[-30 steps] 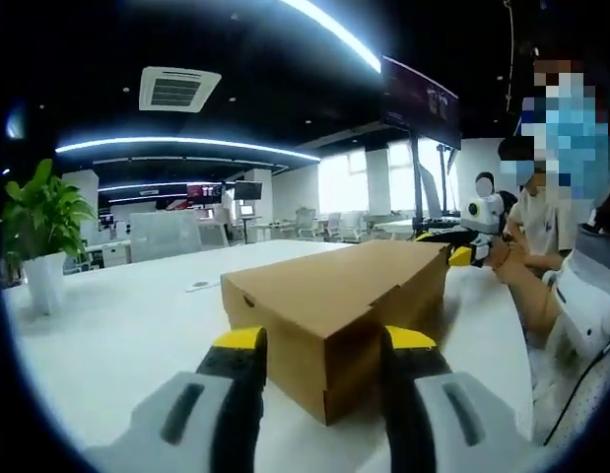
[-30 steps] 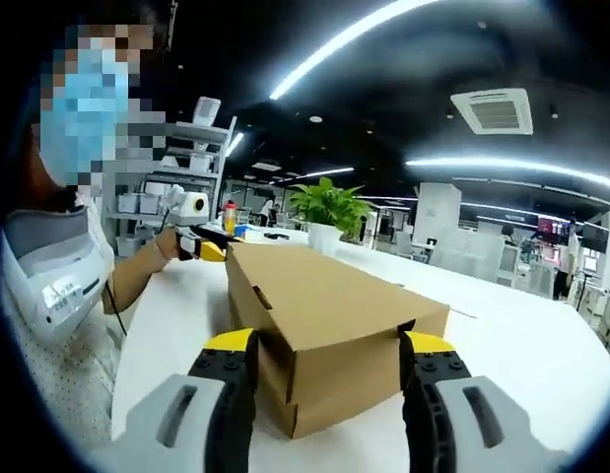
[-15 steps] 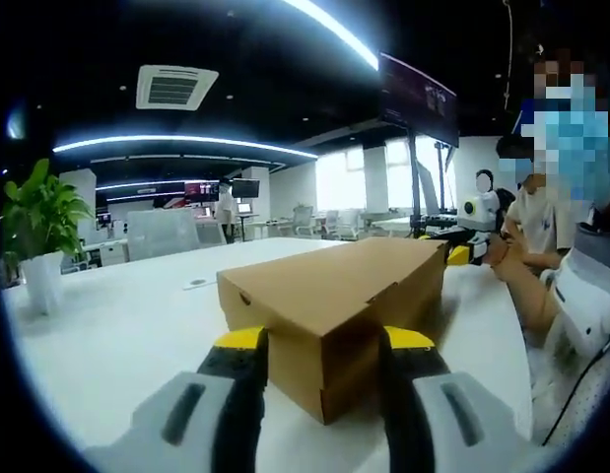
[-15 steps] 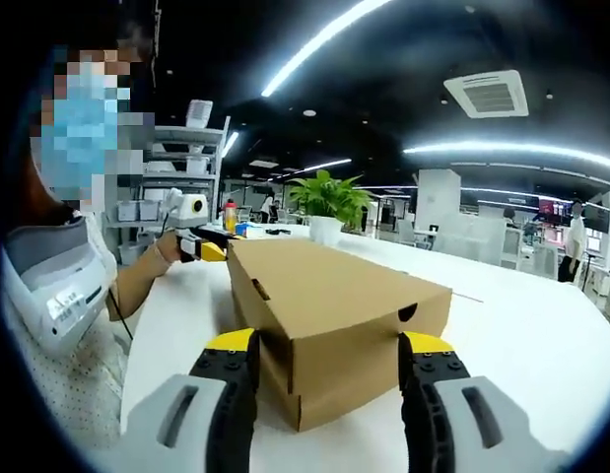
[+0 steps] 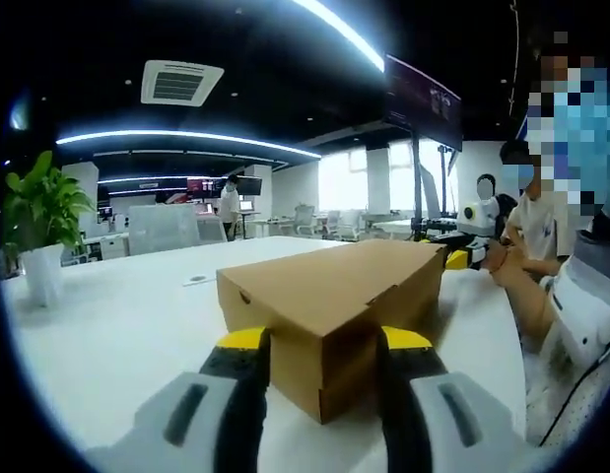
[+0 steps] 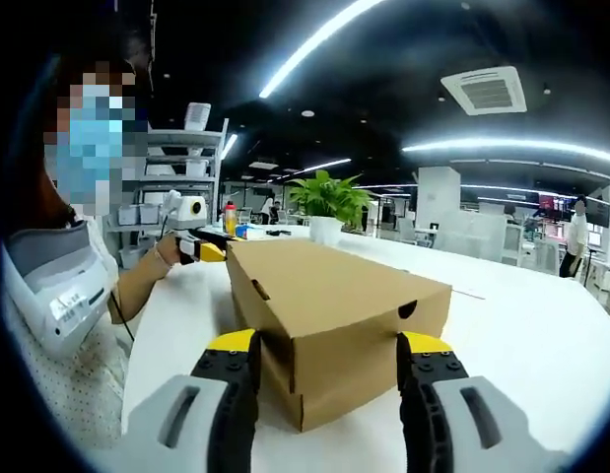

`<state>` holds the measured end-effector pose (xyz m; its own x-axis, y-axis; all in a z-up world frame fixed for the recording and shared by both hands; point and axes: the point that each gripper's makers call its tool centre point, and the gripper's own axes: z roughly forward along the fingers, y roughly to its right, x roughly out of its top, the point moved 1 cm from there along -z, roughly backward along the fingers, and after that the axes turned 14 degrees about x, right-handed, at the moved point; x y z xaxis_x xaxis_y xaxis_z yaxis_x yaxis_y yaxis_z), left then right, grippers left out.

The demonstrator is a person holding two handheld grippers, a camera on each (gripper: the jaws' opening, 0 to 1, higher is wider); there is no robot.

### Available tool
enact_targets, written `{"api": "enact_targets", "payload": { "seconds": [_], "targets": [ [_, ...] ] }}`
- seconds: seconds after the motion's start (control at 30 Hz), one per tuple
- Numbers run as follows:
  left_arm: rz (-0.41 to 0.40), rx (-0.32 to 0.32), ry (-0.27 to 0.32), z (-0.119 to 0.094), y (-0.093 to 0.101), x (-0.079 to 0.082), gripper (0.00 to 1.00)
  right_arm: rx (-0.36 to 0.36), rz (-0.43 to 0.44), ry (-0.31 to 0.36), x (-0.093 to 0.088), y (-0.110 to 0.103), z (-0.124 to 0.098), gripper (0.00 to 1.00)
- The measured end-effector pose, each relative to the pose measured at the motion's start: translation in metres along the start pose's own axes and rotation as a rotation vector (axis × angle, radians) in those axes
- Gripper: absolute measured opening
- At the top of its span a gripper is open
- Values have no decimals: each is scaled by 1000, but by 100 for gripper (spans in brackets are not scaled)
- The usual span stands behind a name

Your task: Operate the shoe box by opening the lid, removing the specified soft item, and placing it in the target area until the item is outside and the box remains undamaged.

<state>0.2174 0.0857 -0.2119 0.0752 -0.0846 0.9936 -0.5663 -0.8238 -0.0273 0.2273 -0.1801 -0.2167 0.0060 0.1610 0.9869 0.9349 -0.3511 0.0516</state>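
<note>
A plain brown cardboard shoe box (image 5: 329,305) sits on a white table (image 5: 117,325) with its lid closed. It lies lengthwise between the two grippers, one short end facing each camera. In the right gripper view the shoe box (image 6: 329,315) shows a small half-round notch in the lid's side skirt near the corner, and a slit-like cut on the other side.

The left gripper (image 5: 319,345) has its yellow-tipped jaws spread to either side of the near end of the box, close against its sides; whether they press on it cannot be told. The right gripper (image 6: 329,347) stands the same way at the opposite end, jaws apart and flanking the box.

The box looks light and fairly stiff, though thin cardboard would likely crease or dent under a hard squeeze. The lid's lower edge at the short ends seems the sensible place to lift, gently and evenly. The soft item is presumably inside.

No brand, label or printing can be read on the box.

Beyond it, a potted green plant (image 6: 329,202) stands on the table. A person's sleeve and torso (image 6: 58,296) appear at the side. Ceiling light strips and office desks fill the background.
</note>
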Motion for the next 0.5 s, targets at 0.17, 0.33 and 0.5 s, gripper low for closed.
{"api": "enact_targets", "payload": {
  "seconds": [0.17, 0.33, 0.5],
  "targets": [
    [-1, -2, -3, -1, 1, 0, 42, -3, 4, 3, 0, 2, -1, 55],
    [5, 0, -4, -1, 2, -1, 42, -1, 3, 5, -1, 2, -1, 55],
    [13, 1, -4, -2, 2, -1, 42, 1, 4, 7, -1, 1, 0, 55]
  ]
}}
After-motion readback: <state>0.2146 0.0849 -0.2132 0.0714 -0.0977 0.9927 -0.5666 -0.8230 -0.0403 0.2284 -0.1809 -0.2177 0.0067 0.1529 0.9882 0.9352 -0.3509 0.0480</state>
